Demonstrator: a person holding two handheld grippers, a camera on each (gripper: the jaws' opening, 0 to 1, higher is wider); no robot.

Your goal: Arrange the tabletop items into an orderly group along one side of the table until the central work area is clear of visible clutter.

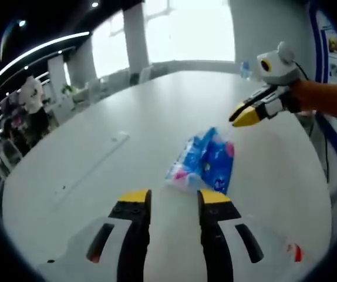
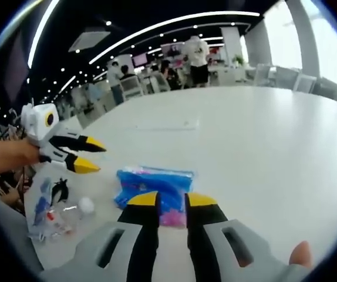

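**Tidying barely begun: tissue pack out on the table, small items at the edge**

One large white table [image 1: 157, 117] is seen, its surface mostly bare. A long flat strip [image 1: 92, 164], pale and hard to identify, is seen lying on it well apart from the other things; what it is cannot be told.

One blue and pink tissue pack [image 1: 204, 161] is counted. It is lying out on the open tabletop, just ahead of the left gripper [image 1: 174, 200] and likewise just ahead of the right gripper [image 2: 171, 202], whose tips reach its near edge in the right gripper view. Whether it is touched cannot be told.

One small cluster of clutter [image 2: 54, 214] is noted near the table edge: a clear wrapper with blue and red bits, a dark clip-like piece and one white ball [image 2: 86, 205]. An exact count of the pieces is not possible.

Two grippers are counted. Both sets of jaws are spread with an empty gap; nothing is pinched.

Progress is judged as early: the pack is not yet grouped with the edge cluster, and the strip is left to be moved.
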